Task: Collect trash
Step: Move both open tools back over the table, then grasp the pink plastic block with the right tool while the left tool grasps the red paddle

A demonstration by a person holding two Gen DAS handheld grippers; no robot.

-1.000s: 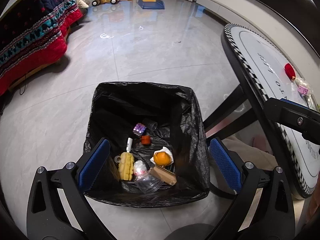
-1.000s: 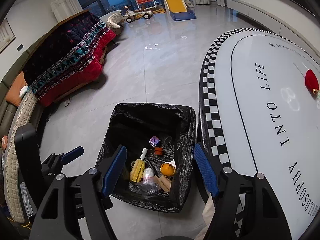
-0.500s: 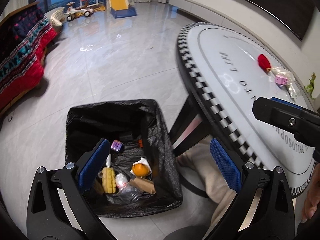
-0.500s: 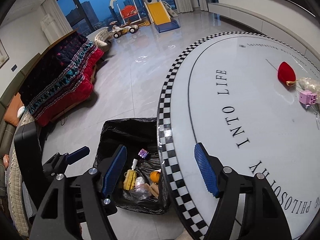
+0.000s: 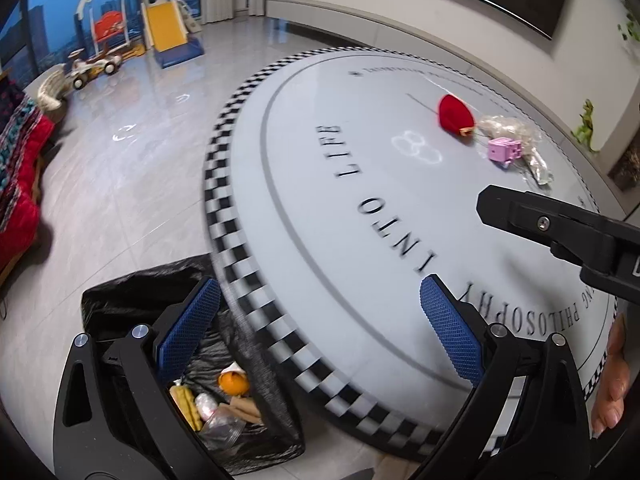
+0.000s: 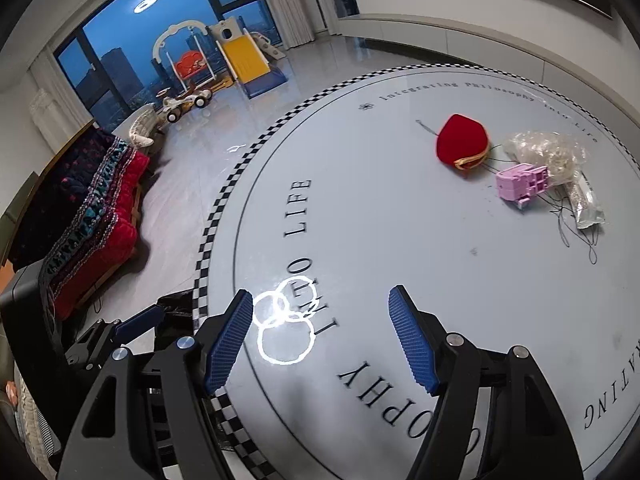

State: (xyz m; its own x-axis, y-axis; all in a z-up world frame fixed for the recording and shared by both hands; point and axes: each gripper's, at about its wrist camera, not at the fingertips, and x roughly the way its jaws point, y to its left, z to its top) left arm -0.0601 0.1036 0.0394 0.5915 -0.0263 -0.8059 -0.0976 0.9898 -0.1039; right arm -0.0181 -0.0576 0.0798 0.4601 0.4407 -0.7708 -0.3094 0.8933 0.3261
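Note:
On the round white table lie a red pouch, a pink block toy, a crumpled clear plastic bag and a clear sachet. They also show in the left wrist view: the pouch, the pink block, the plastic. My right gripper is open and empty over the table's near side. My left gripper is open and empty over the table edge. A black-lined trash bin holding several scraps stands on the floor at lower left.
The table has a checkered rim and printed lettering. A red patterned blanket on a sofa is at left. A toy slide and ride-on car stand far back on the grey floor.
Both grippers have swung right and up, away from the trash bin toward the table top. The table's litter now sits ahead of them. Both stay open.

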